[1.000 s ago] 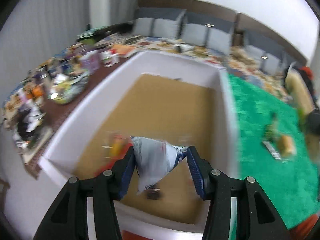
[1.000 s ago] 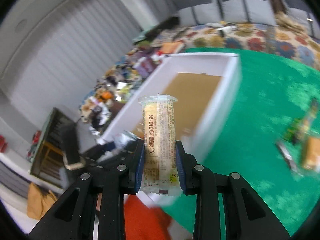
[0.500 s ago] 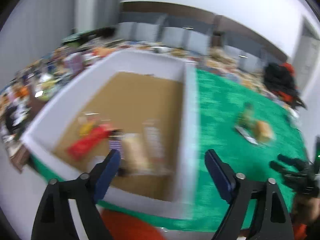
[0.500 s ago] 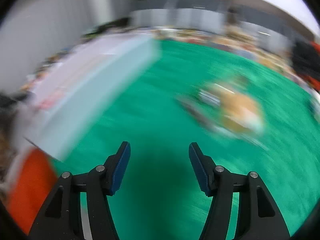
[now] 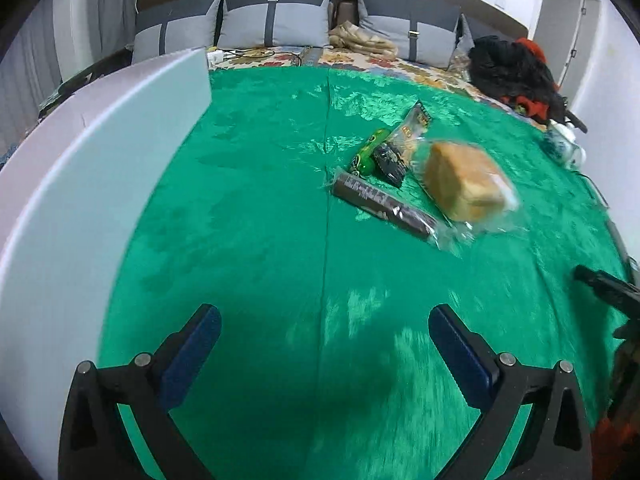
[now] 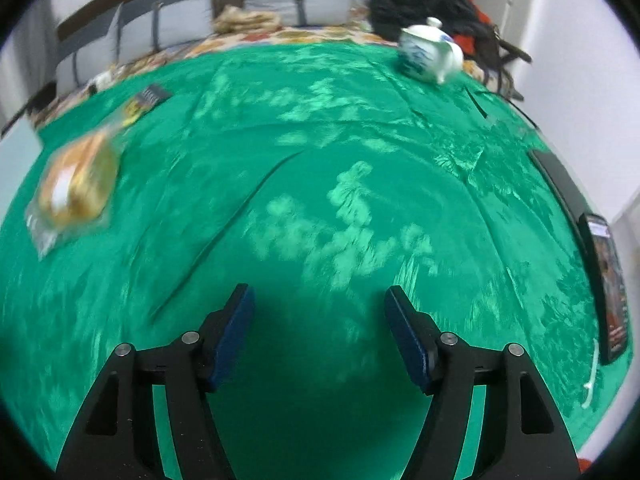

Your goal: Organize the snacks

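Observation:
A small heap of snacks lies on the green cloth (image 5: 248,208): a wrapped bread bun (image 5: 466,182), a dark brown bar (image 5: 384,206), a green packet (image 5: 368,151) and a clear packet with a yellow label (image 5: 412,128). My left gripper (image 5: 324,326) hangs above bare cloth short of the heap, its jaws opening wide and empty. The white box (image 5: 100,152) shows its outer wall on the left. In the right wrist view my right gripper (image 6: 320,304) is over bare green cloth (image 6: 340,184), jaws opening, nothing between them. The bun (image 6: 76,186) lies far to its left.
A white and blue teapot (image 6: 430,52) stands at the cloth's far right. A dark phone-like slab (image 6: 606,284) lies along the right edge. Grey cushions (image 5: 272,20) and dark and red clothing (image 5: 516,68) sit behind the cloth. A black gripper part (image 5: 608,288) enters from the right.
Both grippers let go of their packets over the white box and opened. Both then swung right and down, away from the box, to above the green cloth.

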`<move>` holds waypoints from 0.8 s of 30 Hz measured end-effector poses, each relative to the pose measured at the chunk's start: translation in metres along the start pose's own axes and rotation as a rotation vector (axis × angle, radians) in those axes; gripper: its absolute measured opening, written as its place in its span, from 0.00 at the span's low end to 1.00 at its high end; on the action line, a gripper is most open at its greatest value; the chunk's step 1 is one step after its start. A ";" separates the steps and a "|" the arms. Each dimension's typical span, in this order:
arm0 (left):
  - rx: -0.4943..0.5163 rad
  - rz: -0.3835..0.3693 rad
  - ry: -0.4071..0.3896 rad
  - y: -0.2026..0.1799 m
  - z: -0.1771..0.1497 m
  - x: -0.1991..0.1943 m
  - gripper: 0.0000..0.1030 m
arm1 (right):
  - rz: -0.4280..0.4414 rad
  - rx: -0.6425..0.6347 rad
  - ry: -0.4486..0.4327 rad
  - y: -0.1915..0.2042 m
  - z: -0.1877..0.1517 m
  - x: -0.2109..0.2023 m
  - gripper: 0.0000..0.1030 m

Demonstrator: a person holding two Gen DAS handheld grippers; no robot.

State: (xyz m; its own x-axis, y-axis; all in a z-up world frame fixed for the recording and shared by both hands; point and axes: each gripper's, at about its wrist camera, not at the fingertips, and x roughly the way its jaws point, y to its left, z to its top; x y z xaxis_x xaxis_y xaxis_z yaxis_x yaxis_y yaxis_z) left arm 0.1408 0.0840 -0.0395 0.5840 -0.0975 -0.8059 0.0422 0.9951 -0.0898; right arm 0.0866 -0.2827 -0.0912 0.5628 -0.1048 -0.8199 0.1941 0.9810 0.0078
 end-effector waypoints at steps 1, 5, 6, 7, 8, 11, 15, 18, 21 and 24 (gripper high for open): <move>0.004 0.003 0.001 -0.003 0.001 0.007 0.99 | -0.003 0.013 -0.002 -0.003 0.003 0.002 0.76; 0.037 0.031 0.043 -0.013 -0.001 0.038 1.00 | -0.003 0.012 -0.018 0.000 0.025 0.024 0.88; 0.054 0.058 0.027 -0.016 -0.004 0.041 1.00 | 0.000 0.012 -0.026 -0.001 0.028 0.029 0.90; 0.070 0.063 0.011 -0.019 -0.007 0.038 1.00 | 0.005 0.014 -0.024 -0.002 0.028 0.031 0.93; 0.069 0.055 0.017 -0.018 -0.006 0.039 1.00 | 0.012 0.015 -0.021 -0.003 0.030 0.032 0.94; 0.051 0.051 0.017 -0.014 -0.003 0.040 1.00 | 0.015 0.016 -0.021 -0.003 0.029 0.033 0.94; 0.054 0.054 0.018 -0.014 -0.002 0.041 1.00 | 0.014 0.015 -0.021 -0.003 0.029 0.033 0.94; 0.054 0.055 0.017 -0.015 -0.002 0.041 1.00 | 0.014 0.016 -0.021 -0.004 0.029 0.033 0.94; 0.053 0.055 0.017 -0.013 -0.004 0.040 1.00 | 0.014 0.016 -0.021 -0.004 0.029 0.033 0.94; 0.053 0.055 0.017 -0.013 -0.004 0.040 1.00 | 0.014 0.016 -0.021 -0.004 0.029 0.033 0.94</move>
State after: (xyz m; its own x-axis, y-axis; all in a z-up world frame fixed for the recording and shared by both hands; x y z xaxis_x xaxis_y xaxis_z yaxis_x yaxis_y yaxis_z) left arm 0.1606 0.0671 -0.0732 0.5727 -0.0426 -0.8187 0.0536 0.9985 -0.0144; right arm 0.1281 -0.2945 -0.1014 0.5821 -0.0949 -0.8075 0.1987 0.9797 0.0280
